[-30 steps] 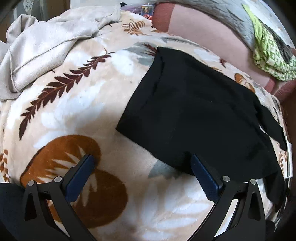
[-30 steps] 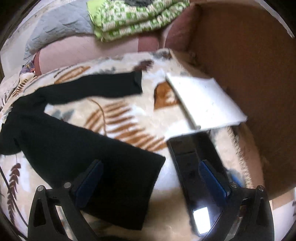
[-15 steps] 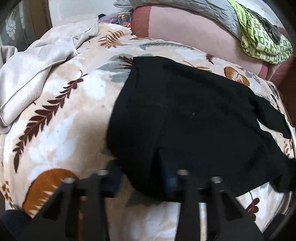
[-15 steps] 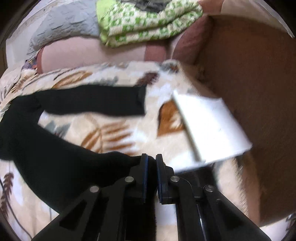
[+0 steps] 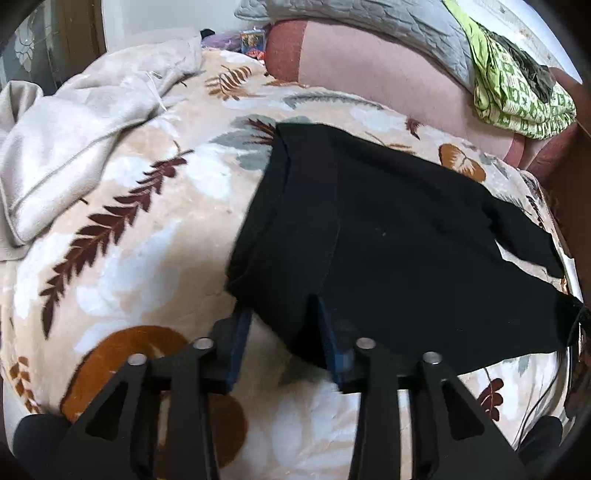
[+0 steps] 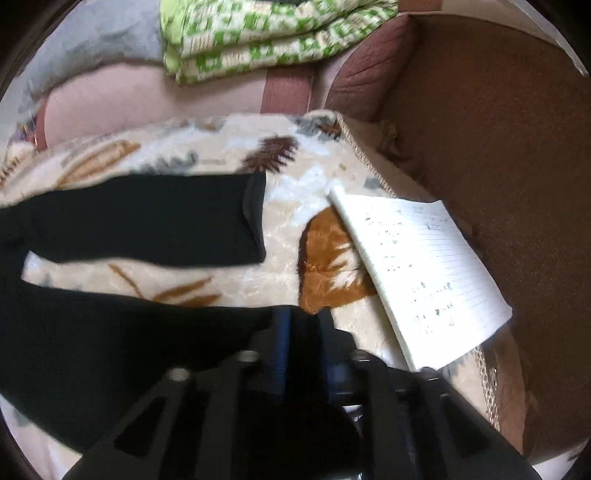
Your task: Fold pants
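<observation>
- Bed blanket (image 5: 140, 229): cream plush with brown and grey leaf print, covered most of both views; everything else sat on it.
- Pink cushion (image 5: 388, 74) ran along the far side of the bed, with a grey quilt (image 5: 369, 22) on top of it.
- Pants (image 5: 406, 240): black, spread flat across the blanket. In the left wrist view the waist end was nearest the camera. In the right wrist view the two legs lay apart, a strip of blanket showing between them; the far leg's cuff (image 6: 255, 218) ended short of the notepad.
- Beige cloth (image 5: 74, 140): bunched at the blanket's left edge, well apart from the pants.
- Green-and-white blanket (image 6: 273, 33): folded, resting on the cushion at the far side.
- Notepad (image 6: 424, 273): lined page with handwriting, flat near the right edge of the bed, just beside the near leg's end.
- Left gripper (image 5: 284, 339): jaws opening, a fold of the waist edge between them. Right pad touched the fabric; left pad stood clear, so no clamp.
- Right gripper (image 6: 303, 343): jaws opening, near leg's cuff bunched in the narrow gap. Frame blurred; cloth filled the gap, pads seemingly on it.
</observation>
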Motion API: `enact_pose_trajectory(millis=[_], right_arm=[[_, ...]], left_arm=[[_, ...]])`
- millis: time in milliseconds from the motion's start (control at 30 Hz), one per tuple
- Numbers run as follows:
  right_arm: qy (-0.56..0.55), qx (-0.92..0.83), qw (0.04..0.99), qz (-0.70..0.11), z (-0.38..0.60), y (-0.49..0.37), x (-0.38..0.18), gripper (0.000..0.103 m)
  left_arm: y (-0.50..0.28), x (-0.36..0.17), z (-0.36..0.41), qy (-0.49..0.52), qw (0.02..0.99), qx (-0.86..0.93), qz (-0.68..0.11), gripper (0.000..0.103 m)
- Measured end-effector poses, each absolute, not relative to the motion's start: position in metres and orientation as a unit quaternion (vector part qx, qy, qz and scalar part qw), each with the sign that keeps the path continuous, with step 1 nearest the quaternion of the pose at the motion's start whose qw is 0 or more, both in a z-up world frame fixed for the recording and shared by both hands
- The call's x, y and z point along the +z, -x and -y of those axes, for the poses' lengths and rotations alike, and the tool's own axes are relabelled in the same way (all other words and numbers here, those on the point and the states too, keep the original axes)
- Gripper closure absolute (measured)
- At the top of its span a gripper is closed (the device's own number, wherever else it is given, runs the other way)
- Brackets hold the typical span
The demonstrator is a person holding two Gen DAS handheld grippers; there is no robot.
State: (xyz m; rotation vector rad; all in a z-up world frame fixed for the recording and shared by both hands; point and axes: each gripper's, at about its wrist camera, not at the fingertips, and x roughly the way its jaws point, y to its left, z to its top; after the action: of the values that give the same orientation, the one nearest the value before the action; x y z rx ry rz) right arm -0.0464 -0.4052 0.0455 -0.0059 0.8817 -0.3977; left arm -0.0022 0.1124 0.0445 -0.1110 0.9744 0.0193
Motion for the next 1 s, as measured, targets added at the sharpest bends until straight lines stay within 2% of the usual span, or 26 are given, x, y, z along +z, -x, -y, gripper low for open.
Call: enact_pose_trajectory(millis=[33,67,100,267,467,767,1000], right_arm=[[-0.005,-0.189,0.889,-0.417,0.404,0.052,0.051,0.052],[-0.014,-0.186,0.894,-0.408,0.402,0.058,0.058,0.038],[-0.02,-0.18,0.899,-0.399,0.398,0.065,0.066,0.037],[-0.033,-0.105,0.916,-0.385,0.356,0.087,0.089,0.036],[-0.033,0.0,0.921,-0.389,0.278,0.089,0.086,0.033],[0.068,0.133,0.908,-0.392,0.162,0.086,0.055,0.031],[0.137,0.193,0.897,-0.373,0.102,0.082,0.031,0.031]], left_arm=[[0.004,0.047,-0.116,0.051,0.884,0.018,-0.464,0.054],[0.004,0.049,-0.119,0.051,0.885,0.022,-0.462,0.05],[0.004,0.05,-0.123,0.055,0.886,0.026,-0.459,0.049],[0.003,0.046,-0.141,0.088,0.881,0.053,-0.462,0.034],[-0.002,0.03,-0.138,0.093,0.87,0.055,-0.481,0.031],[-0.018,0.022,-0.122,0.094,0.866,0.051,-0.489,0.021],[-0.026,0.019,-0.117,0.071,0.869,0.043,-0.488,0.02]])
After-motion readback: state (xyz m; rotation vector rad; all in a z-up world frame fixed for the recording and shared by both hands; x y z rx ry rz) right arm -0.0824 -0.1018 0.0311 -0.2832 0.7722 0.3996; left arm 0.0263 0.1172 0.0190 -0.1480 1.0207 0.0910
